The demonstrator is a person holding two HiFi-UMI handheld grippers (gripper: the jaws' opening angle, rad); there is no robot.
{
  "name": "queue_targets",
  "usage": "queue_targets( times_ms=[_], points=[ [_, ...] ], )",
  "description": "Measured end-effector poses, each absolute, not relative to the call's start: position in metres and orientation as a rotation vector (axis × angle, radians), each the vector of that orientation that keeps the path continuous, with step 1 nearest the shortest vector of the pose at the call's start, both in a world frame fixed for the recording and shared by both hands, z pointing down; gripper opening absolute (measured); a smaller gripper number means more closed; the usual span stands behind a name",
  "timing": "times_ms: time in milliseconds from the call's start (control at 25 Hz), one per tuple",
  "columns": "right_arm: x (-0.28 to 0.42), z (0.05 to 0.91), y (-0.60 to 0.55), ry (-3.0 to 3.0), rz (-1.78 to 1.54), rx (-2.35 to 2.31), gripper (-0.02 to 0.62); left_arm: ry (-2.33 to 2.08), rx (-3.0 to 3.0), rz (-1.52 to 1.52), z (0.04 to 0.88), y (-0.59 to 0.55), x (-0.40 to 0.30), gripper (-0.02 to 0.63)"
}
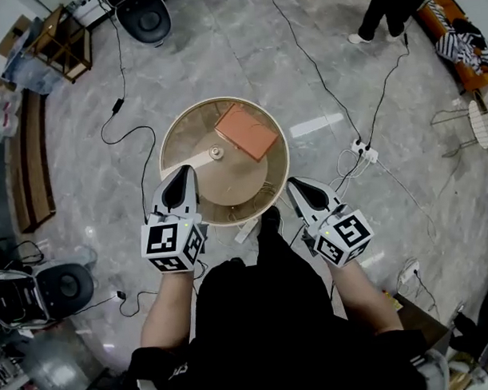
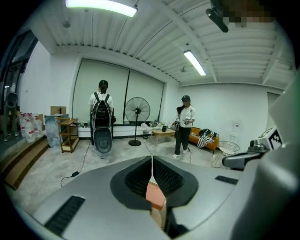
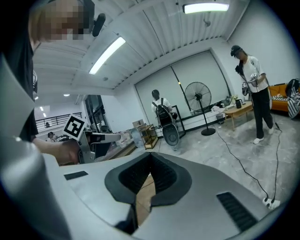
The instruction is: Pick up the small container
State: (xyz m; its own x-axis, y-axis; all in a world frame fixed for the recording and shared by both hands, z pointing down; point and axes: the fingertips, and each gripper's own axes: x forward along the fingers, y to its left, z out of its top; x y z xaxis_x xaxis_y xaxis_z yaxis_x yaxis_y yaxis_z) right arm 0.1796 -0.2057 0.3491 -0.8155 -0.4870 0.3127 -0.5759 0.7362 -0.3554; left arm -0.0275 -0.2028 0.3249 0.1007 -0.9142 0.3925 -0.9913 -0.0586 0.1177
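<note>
The pale grey marbled floor [image 1: 183, 64] fills most of the head view, with black cables running across it to a white power strip [image 1: 362, 152]. In the middle stands a round wooden surface [image 1: 190, 144] with a raised rim. An orange sofa [image 1: 454, 31] sits at the far right edge of the room, a standing person [image 1: 385, 9] just beside it, and a wooden shelf unit [image 1: 63, 44] stands at the far left.

The left tongs [image 1: 185, 170] reach in over the near-left part of the surface. The left gripper view shows them [image 2: 152, 161] clenched, pad tips meeting, with nothing between them. The right tongs [image 1: 291, 181] point at the near-right rim. In their own view they [image 3: 150, 157] are likewise clenched and empty, with only wood showing below the pads.

A flat orange square box [image 1: 246, 131] lies on the far half of the surface, turned corner-on. It also shows through the gap below the left pads [image 2: 154, 194].

The small round silvery container [image 1: 217, 152] stands near the middle of the surface, just beside the box's near-left edge. It is apart from both tongs and nearer the left ones. It is too small for finer detail.
</note>
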Motion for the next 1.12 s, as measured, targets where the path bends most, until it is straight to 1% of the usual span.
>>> queue_targets(
  times_ms=[200, 480, 680, 880, 1120],
  points=[
    [0.14, 0.365, -0.247, -2.755, 0.67, 0.652, 0.014, -1.957, 1.943, 0.325, 0.334, -0.22, -0.043, 0.025],
    [0.065, 0.37, -0.234, -2.77, 0.627, 0.441, 0.014, -1.957, 1.903, 0.313, 0.361, -0.205, -0.074, 0.025],
    [0.03, 0.398, -0.22, -2.734, 0.616, 0.49, 0.014, -1.894, 1.968, 0.302, 0.39, -0.195, -0.099, 0.021],
    [0.001, 0.439, -0.21, -2.694, 0.657, 0.61, 0.014, -1.798, 2.101, 0.355, 0.429, -0.193, -0.117, 0.017],
    [-0.04, 0.473, -0.191, -2.689, 0.701, 0.675, 0.014, -1.67, 2.233, 0.295, 0.48, -0.189, -0.134, 0.015]
  ],
)
